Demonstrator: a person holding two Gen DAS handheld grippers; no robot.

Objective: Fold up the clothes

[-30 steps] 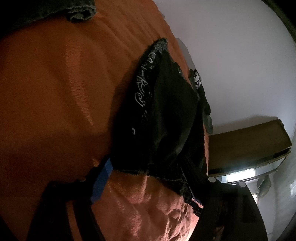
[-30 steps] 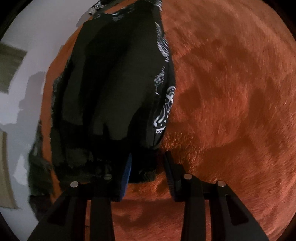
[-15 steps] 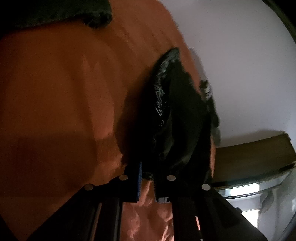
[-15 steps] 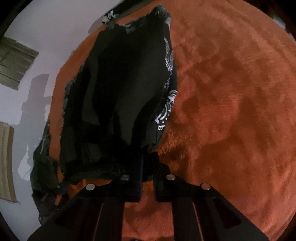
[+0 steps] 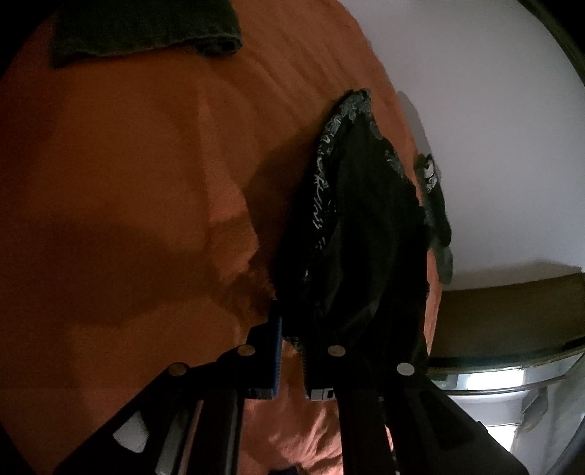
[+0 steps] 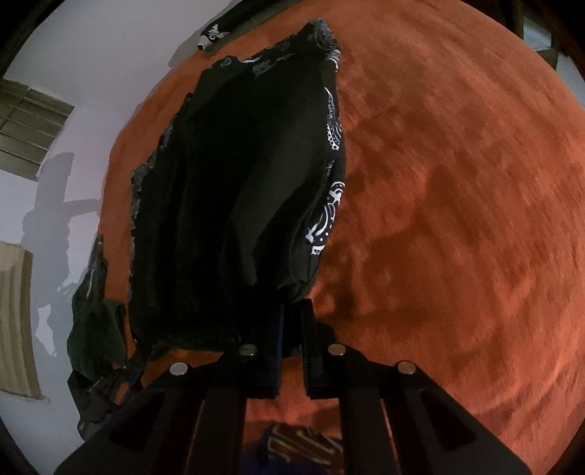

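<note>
A black garment [image 6: 234, 204] with white patterned trim hangs lifted over an orange blanket [image 6: 457, 204]. My right gripper [image 6: 291, 314] is shut on its near edge, the cloth bunched between the fingers. In the left wrist view the same black garment [image 5: 365, 234] rises from my left gripper [image 5: 292, 329], which is shut on another part of its hem. A patterned strip [image 5: 433, 182] of the garment dangles off the blanket's far edge. The left gripper [image 6: 98, 387] shows dimly at the lower left of the right wrist view.
A dark folded cloth [image 5: 146, 33] lies at the far end of the orange blanket [image 5: 128, 164]. A white wall [image 5: 493, 128] runs alongside. A wooden surface [image 5: 512, 314] stands past the blanket's edge. A dark printed item [image 6: 303, 442] lies under the right gripper.
Both grippers went from open to shut on the black garment's hem and have lifted it off the blanket. The garment now hangs more bunched and upright.
</note>
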